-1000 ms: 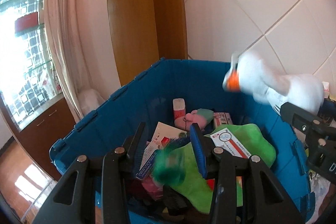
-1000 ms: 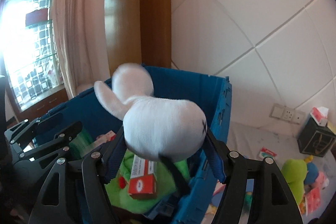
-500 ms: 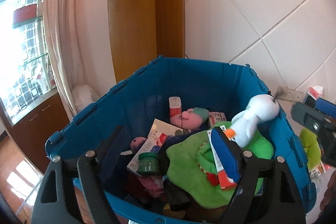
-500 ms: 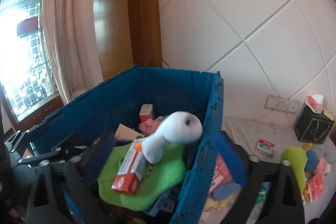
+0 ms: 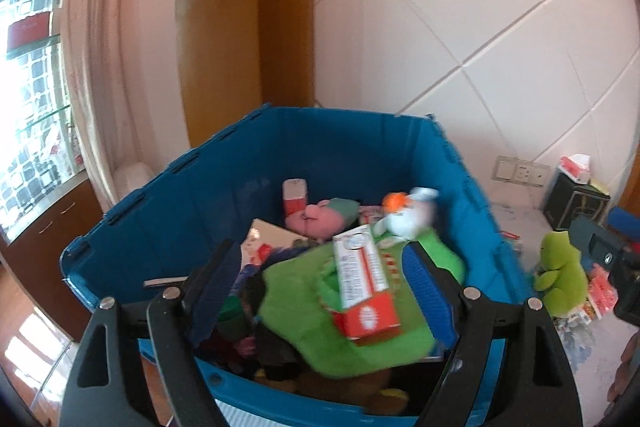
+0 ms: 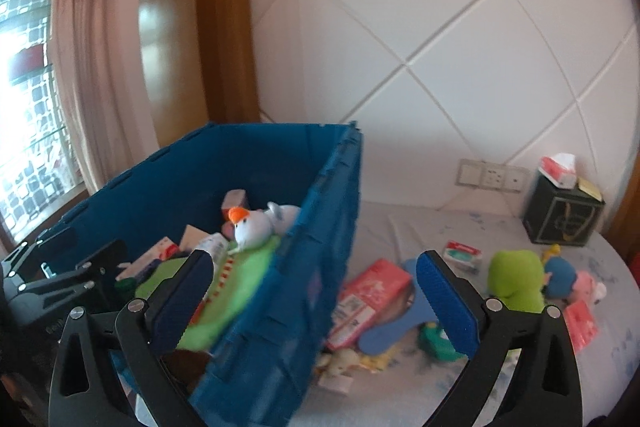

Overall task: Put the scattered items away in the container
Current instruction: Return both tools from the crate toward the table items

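Note:
The blue crate [image 5: 224, 187] [image 6: 320, 267] holds a green plush [image 5: 372, 331], a red and white box [image 5: 360, 287], a pink pig toy [image 5: 320, 219] and a white goose plush [image 5: 408, 219] [image 6: 260, 223]. My left gripper [image 5: 320, 291] is open and empty over the crate. My right gripper [image 6: 316, 303] is open and empty above the crate's right wall. Scattered on the white surface are a green frog plush [image 6: 516, 283] [image 5: 560, 267], a pink packet [image 6: 372, 291], a blue flat piece [image 6: 392, 327] and small toys [image 6: 576, 279].
A black tissue box [image 6: 560, 215] stands at the back right by wall sockets [image 6: 492, 177]. A tiled wall is behind; a curtain [image 6: 88, 67] and window are at the left. The left gripper's body [image 6: 60, 279] shows at the right wrist view's left edge.
The right gripper let go of the white goose plush, which dropped into the crate. The left gripper released a small green item. Both grippers pulled back; the right one swung to the right.

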The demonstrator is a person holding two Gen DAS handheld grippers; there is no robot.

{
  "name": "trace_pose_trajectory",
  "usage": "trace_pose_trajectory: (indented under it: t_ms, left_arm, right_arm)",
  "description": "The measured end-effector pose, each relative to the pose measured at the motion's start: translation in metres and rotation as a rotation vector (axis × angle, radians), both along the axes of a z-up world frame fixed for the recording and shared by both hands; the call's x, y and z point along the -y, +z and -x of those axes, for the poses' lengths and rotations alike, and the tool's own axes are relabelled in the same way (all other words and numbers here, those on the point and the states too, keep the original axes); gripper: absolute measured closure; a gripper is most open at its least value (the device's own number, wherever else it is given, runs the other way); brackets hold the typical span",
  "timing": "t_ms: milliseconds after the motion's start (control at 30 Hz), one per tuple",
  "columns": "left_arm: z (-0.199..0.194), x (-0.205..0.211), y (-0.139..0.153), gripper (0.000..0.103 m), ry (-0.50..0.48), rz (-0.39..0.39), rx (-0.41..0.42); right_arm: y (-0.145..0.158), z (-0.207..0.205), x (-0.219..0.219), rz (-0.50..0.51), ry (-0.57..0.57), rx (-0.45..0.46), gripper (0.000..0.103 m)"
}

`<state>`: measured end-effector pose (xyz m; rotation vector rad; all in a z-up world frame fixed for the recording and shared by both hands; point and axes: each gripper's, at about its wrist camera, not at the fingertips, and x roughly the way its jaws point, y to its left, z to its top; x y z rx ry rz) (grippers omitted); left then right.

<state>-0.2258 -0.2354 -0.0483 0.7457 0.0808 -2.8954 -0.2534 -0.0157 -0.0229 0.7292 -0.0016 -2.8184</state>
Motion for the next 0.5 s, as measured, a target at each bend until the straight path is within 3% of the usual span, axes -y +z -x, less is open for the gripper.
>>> trace_pose_trajectory:
  t_ms: [233,500]
  left_arm:
    - [-0.013,-0.049,0.016,0.020,-0.105,-0.011,-0.046]
    - [-0.026,-0.143,0.021,0.020,-0.272,-0.016,-0.064]
  right_arm:
    - [-0.002,-0.024,-0.064,0.012,-0.112,-0.002,0.000]
    - [-0.026,-0.042,-0.165,0.030,-0.257,0.047,0.000]
